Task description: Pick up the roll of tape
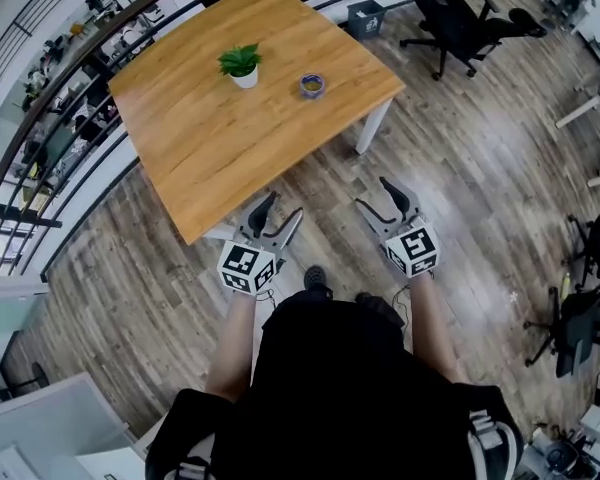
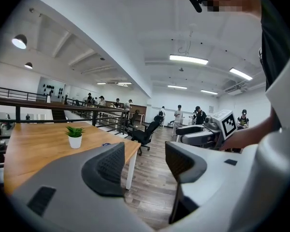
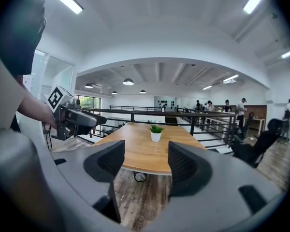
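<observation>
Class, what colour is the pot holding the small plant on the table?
The pot is white; it shows best in the right gripper view.

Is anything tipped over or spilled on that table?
No, nothing stands out. The potted plant stands upright on the wooden table, and the roll of tape lies flat beside it, not touching it. No spill shows.

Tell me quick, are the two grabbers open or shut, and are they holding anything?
Left gripper: open, nothing between its jaws.
Right gripper: open, nothing between its jaws.
</observation>
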The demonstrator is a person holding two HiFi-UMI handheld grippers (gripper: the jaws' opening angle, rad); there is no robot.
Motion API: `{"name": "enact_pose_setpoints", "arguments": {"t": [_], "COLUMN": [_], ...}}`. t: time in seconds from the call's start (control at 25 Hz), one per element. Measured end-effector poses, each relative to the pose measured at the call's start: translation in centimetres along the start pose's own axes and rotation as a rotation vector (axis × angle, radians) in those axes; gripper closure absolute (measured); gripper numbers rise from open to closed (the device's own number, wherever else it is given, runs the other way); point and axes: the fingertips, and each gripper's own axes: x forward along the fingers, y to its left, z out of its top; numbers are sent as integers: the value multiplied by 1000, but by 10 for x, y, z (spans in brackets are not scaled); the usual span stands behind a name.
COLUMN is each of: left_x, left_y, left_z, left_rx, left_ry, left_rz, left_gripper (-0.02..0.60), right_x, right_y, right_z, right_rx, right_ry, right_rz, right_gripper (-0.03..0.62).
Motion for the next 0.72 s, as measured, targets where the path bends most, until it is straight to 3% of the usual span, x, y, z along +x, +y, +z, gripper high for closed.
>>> {"name": "enact_pose_setpoints", "arguments": {"t": [0.72], "left_x": [-8], "left_y": [35], "left_z": [-6], "left_rx": [-4], "left_ry": [13], "left_rz": [-52], "left_gripper": [319], "right_x": [32], "right_y": [19], "right_z": [-4], "right_rx": [31], "right_ry": [16], "right_rz": [-40], "right_gripper": [309]}}
